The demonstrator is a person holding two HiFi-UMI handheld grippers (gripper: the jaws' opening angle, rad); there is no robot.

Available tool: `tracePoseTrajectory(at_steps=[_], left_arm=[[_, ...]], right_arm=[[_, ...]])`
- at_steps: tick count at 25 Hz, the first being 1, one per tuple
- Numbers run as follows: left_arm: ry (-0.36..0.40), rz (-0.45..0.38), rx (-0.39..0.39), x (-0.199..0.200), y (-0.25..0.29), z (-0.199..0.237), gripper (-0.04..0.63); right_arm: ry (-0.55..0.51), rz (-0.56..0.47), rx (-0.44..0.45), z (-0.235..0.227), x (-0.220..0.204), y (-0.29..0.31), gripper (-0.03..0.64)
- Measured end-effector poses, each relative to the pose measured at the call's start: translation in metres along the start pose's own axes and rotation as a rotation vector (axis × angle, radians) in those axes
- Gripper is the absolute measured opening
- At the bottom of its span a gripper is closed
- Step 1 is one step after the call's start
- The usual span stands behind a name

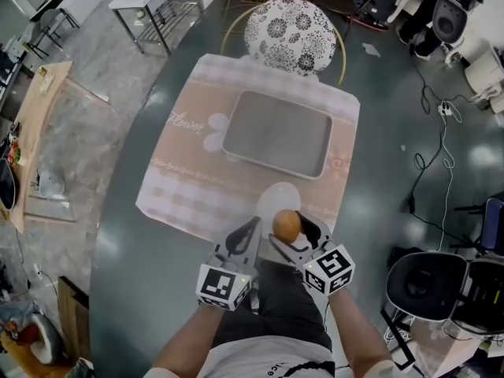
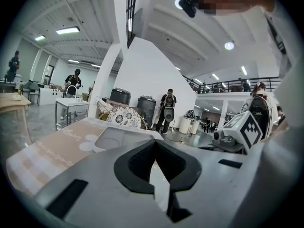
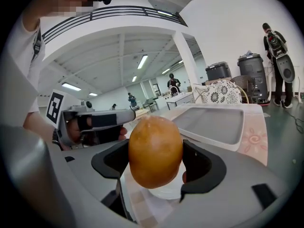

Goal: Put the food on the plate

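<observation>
A golden-brown, egg-shaped piece of food [image 3: 155, 151] is clamped at its middle between the two dark pads of the right tongs [image 1: 290, 228]. The pads are spread only as far as the food's width, and its rounded ends stick out above and below them. The food is held over the near part of a small round white plate [image 1: 277, 196]; whether it touches the plate cannot be told. The plate is set on the near edge of a pink-and-beige checked cloth placemat [image 1: 185, 164], which is spread on a dark grey round desk [image 1: 138, 250]. Further back on the placemat a grey rectangular tray [image 1: 276, 132] is seen. The left tongs [image 2: 154, 148] are held just beside the right ones, pressed together with nothing between them.
</observation>
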State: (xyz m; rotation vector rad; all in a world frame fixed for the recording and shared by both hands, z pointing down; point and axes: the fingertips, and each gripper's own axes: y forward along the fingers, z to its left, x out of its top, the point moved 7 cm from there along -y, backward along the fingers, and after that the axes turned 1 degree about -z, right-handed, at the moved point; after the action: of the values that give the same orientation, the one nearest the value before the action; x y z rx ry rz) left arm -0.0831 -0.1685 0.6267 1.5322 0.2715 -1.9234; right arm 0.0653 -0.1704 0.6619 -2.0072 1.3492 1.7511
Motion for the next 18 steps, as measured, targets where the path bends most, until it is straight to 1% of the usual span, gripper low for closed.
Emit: tracePoseTrajectory(at_steps=[6,18], left_arm=[[-0.014,0.012,0.003,-0.017,0.007,0.008,0.006],[-0.031,0.019,0.024,-0.029,0.016,0.022,0.007]], right_arm=[[-0.052,0.071,-0.024,-0.008,-0.019,0.021,0.327],[-0.163,0.217,-0.059,-0.020,-0.045,0.049,0.327]])
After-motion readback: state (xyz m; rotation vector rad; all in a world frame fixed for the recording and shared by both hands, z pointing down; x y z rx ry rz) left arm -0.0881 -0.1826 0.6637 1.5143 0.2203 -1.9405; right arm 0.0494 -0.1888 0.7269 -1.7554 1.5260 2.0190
